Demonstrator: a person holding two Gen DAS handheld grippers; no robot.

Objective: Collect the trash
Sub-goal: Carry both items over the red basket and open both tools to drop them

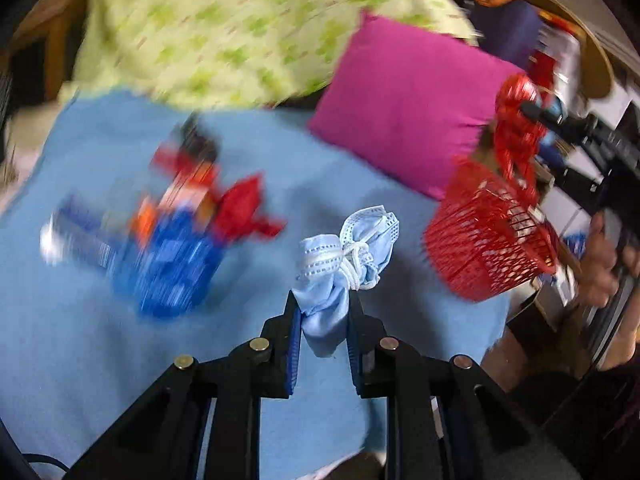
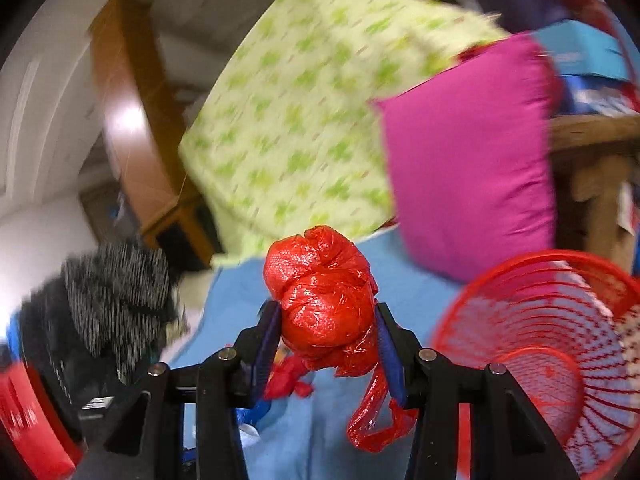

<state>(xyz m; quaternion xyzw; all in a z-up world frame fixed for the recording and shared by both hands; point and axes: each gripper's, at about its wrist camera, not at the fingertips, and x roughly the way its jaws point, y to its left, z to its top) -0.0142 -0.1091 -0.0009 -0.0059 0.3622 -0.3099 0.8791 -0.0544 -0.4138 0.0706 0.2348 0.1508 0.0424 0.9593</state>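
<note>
My left gripper [image 1: 324, 300] is shut on a crumpled pale blue face mask [image 1: 344, 256] and holds it above the blue blanket [image 1: 80, 340]. In the right wrist view my right gripper [image 2: 326, 314] is shut on a knotted red plastic bag [image 2: 324, 292], lifted off the bed. The same red plastic bag [image 1: 516, 128] shows in the left wrist view, hanging over a red mesh basket [image 1: 484, 232] at the bed's right edge. The red mesh basket [image 2: 552, 344] lies low and to the right of my right gripper. A blurred heap of red and blue wrappers [image 1: 176, 232] lies on the blanket to the left.
A magenta cushion [image 1: 404, 108] and a green-patterned pillow [image 1: 240, 28] lean at the back of the bed. A person's hand [image 1: 604, 264] grips the right tool at the far right. A black-and-white speckled cloth [image 2: 116, 300] sits left of the bed, near a wooden frame [image 2: 132, 100].
</note>
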